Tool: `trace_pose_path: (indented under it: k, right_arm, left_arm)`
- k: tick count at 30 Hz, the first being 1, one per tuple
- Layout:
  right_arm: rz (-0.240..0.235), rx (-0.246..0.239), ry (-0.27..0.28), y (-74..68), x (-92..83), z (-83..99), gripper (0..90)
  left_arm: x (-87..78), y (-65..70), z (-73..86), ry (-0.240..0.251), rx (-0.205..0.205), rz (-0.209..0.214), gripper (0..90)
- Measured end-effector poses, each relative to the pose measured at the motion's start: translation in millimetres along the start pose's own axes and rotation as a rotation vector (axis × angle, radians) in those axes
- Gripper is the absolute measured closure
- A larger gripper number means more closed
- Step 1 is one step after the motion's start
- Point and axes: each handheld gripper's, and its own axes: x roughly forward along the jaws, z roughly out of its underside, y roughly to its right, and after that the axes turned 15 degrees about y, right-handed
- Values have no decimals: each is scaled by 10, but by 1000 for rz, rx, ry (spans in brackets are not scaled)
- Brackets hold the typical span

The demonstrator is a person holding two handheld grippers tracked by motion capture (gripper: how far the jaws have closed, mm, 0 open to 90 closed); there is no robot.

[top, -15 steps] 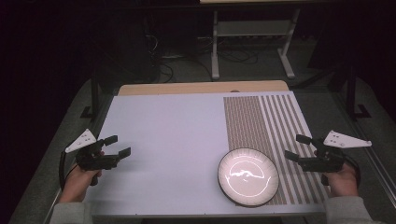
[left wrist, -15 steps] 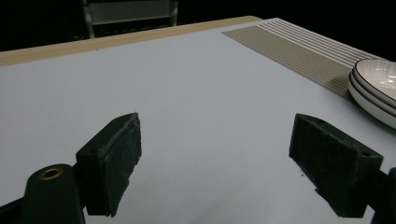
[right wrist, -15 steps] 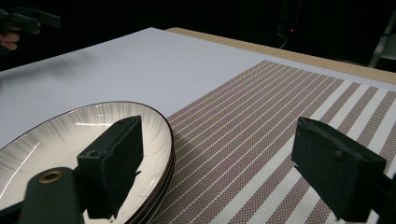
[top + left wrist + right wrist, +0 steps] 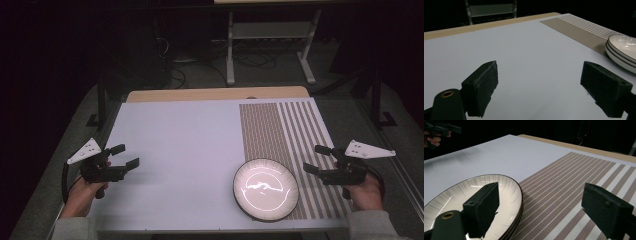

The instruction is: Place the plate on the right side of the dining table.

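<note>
Plates sit stacked near the front edge of the surface, towards its right side, partly on plain white cover and partly on the brown-striped mat. In the right gripper view the stack shows several pale plates with dark rims, one on another, and the left gripper view catches its edge at the far right.

Right tongs hover just beside the stack, to its right, over the striped mat, held in the person's right hand. Their jaws stand wide apart with nothing between them; in the right gripper view one black pad hangs over the plate rim and the other over the mat, neither touching.

Left tongs are well apart from the plates, near the surface's left edge, held in the left hand. Their jaws are also wide and hold nothing; the left gripper view shows bare white cover between the pads.

Farther back, the light wooden edge of the surface runs along its far side, and beyond it a metal frame stands on the dark floor among cables.
</note>
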Motion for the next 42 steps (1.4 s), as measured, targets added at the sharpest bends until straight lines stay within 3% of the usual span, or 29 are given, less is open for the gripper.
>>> trace_pose_path:
  k: [5, 6, 14, 17, 18, 21, 24, 29, 33, 38, 42]
  right_arm:
    - [2, -4, -1, -23, 19, -6, 133]
    - [-1, -3, -1, -26, 17, -8, 132]
    - [4, 36, 13, -19, 3, -22, 132]
    - [14, 31, 12, -27, 5, -26, 134]
    - [20, 37, 13, -26, 5, -31, 134]
    - [23, 43, 18, -26, 5, -35, 135]
    - [27, 42, 9, -35, 16, -40, 133]
    - [-13, 67, -12, -29, 24, -43, 133]
    - [-9, 67, -19, -37, 34, -53, 134]
    - [-6, 63, -30, -39, 19, -63, 181]
    - [1, 58, -54, -66, 16, -95, 282]
  left_arm:
    - [3, 2, -3, 5, -2, -29, 136]
    - [5, 0, -3, 4, -4, -50, 153]
    - [0, -8, -7, -8, -19, -16, 153]
    - [0, -7, -11, -14, -19, -28, 154]
    - [4, -9, -14, -29, -31, -48, 175]
    - [7, -12, -15, -41, -43, -52, 206]
    - [10, 13, -35, -29, -36, -30, 283]
    - [23, 42, -59, -27, -25, -34, 313]
    - [25, 10, -76, -28, -54, -15, 390]
    - [39, 31, -98, -30, -48, -34, 412]
    - [92, 94, -149, -40, -43, -33, 478]
